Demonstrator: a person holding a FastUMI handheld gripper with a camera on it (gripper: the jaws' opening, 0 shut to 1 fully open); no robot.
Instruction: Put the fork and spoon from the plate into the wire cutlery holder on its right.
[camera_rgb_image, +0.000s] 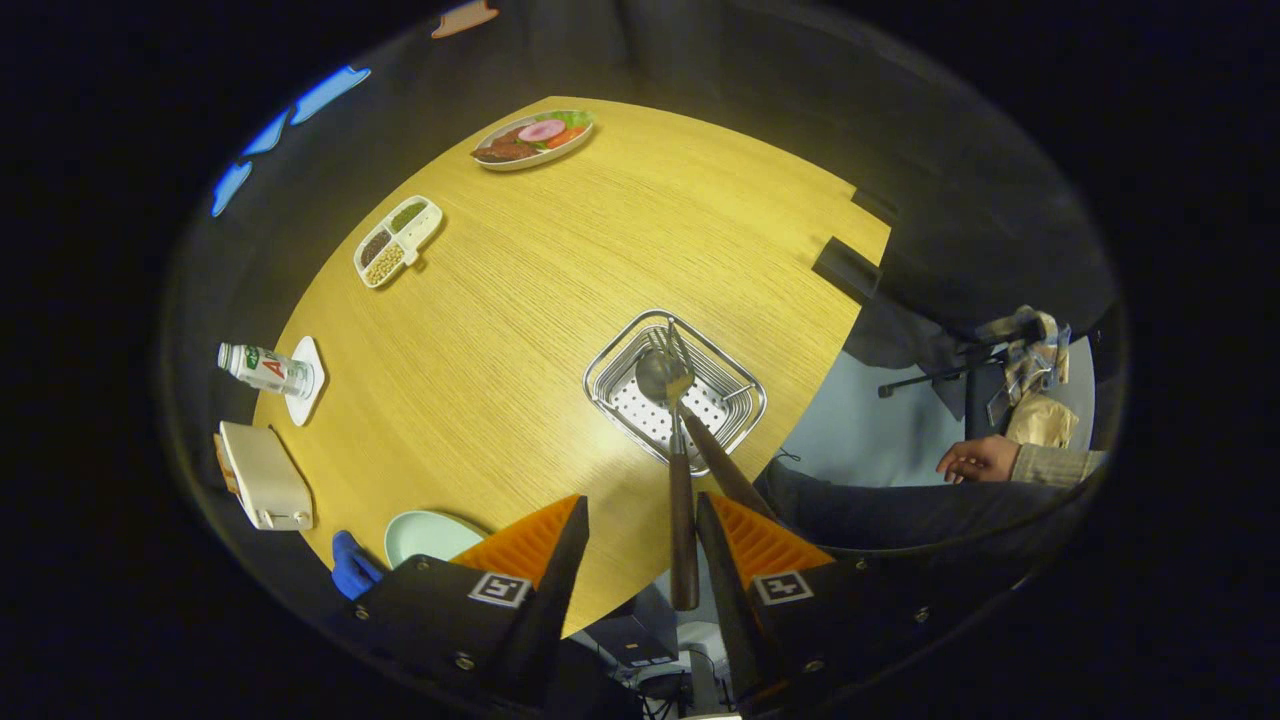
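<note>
I look down on a wooden table. The wire cutlery holder stands just ahead of my fingers. A spoon and a fork with dark wooden handles rest in it, heads down on the perforated bottom. Their handles lean up toward me. My gripper is open above the holder. The spoon's handle end lies in the gap, close to the right finger, and the left finger is well apart from it. The pale green plate sits beside the left finger.
A blue object lies by the plate. A white box, a bottle on a coaster, a divided snack tray and a food platter line the table's far side. A person's hand rests to the right, off the table.
</note>
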